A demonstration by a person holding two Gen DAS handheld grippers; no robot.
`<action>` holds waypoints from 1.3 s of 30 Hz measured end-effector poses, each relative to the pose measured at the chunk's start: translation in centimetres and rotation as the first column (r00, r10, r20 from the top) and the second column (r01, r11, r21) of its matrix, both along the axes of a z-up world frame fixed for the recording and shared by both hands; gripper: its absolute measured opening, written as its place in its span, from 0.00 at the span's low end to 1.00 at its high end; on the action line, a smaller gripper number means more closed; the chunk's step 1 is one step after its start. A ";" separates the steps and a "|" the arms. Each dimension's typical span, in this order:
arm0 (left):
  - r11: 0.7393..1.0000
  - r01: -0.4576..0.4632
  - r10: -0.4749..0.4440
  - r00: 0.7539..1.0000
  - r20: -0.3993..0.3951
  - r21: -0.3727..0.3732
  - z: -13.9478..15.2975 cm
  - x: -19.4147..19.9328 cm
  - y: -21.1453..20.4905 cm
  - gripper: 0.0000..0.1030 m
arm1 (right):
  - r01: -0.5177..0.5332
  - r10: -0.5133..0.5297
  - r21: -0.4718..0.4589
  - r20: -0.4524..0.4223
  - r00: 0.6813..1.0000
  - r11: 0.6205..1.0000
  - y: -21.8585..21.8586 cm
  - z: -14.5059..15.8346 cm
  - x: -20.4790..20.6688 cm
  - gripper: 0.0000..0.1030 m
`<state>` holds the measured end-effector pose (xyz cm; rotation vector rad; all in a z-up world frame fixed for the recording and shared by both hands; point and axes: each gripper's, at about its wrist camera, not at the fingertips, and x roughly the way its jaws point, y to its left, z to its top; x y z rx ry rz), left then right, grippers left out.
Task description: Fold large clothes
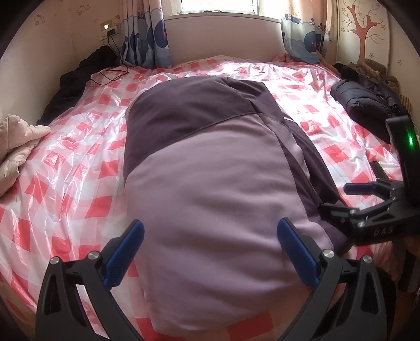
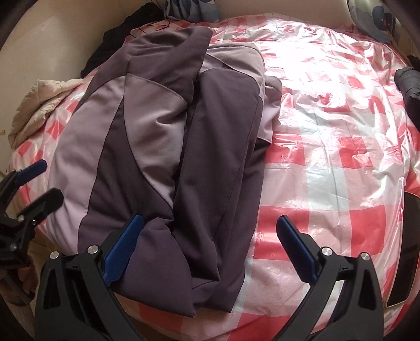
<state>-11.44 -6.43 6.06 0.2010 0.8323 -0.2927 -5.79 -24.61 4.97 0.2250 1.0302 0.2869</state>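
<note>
A big purple jacket (image 1: 210, 170) lies in the middle of the bed (image 1: 65, 188). It is light purple with dark purple parts. It is folded in on itself, so it makes one long, puffy bundle. From the right side you can see the dark sleeves (image 2: 218, 157) laid over the top, running down the length of the jacket.

The bed has a red and white checked cover, and a shiny clear plastic sheet (image 2: 328, 110) lies over it with lots of crinkles.

The left gripper (image 1: 210, 251) is at the near end of the jacket. Its two blue fingers (image 1: 126, 254) are spread wide apart, one on each side of the light purple part. They hold nothing.

The right gripper (image 2: 210, 249) is at the near right edge of the jacket. Its fingers are also spread wide. One blue finger sits over the dark cloth and the other is over the checked cover. It holds nothing too. I cannot tell if the fingers touch the cloth.

A pale pink quilt (image 1: 18, 147) is bunched up at the left edge of the bed. A dark puffy coat (image 1: 362, 105) lies on the far right side. More dark clothes (image 1: 76, 76) are piled in the far left corner, near a black cord (image 1: 110, 76) that runs up to a wall plug. Blue curtains (image 1: 147, 34) hang by the window (image 1: 218, 6) behind the bed. A tree picture (image 1: 363, 26) is on the right wall.
</note>
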 end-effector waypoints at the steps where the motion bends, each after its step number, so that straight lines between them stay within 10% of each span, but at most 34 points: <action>1: 1.000 0.002 -0.002 1.000 0.001 0.001 0.1 0.0 0.1 0.94 | 0.014 -0.014 0.005 0.020 1.000 1.000 -0.5 1.1 0.0 0.94; 6: 1.000 0.005 -0.005 1.000 0.019 0.013 0.7 0.0 0.4 0.94 | 0.049 -0.057 0.047 0.186 0.981 0.998 -0.6 6.2 -0.2 0.94; 9: 1.000 -0.002 0.002 1.000 0.007 -0.006 0.8 0.1 0.7 0.94 | -0.046 0.053 -0.127 0.052 0.997 0.991 2.9 3.1 1.6 0.94; 11: 0.999 0.001 -0.003 0.999 -0.033 -0.039 0.7 0.3 1.1 0.94 | -0.051 0.051 -0.087 0.005 0.999 0.995 3.0 1.3 2.0 0.94; 26: 0.969 -0.087 0.025 0.966 -0.259 -0.231 3.9 -0.7 6.3 0.94 | 0.078 -0.076 -0.036 0.061 0.995 0.996 -0.1 8.4 -4.8 0.94; 39: 0.992 -0.104 0.090 0.979 -0.181 -0.068 3.9 -5.9 4.2 0.94 | 0.099 -0.066 -0.222 0.149 0.987 0.970 6.2 9.5 -10.4 0.94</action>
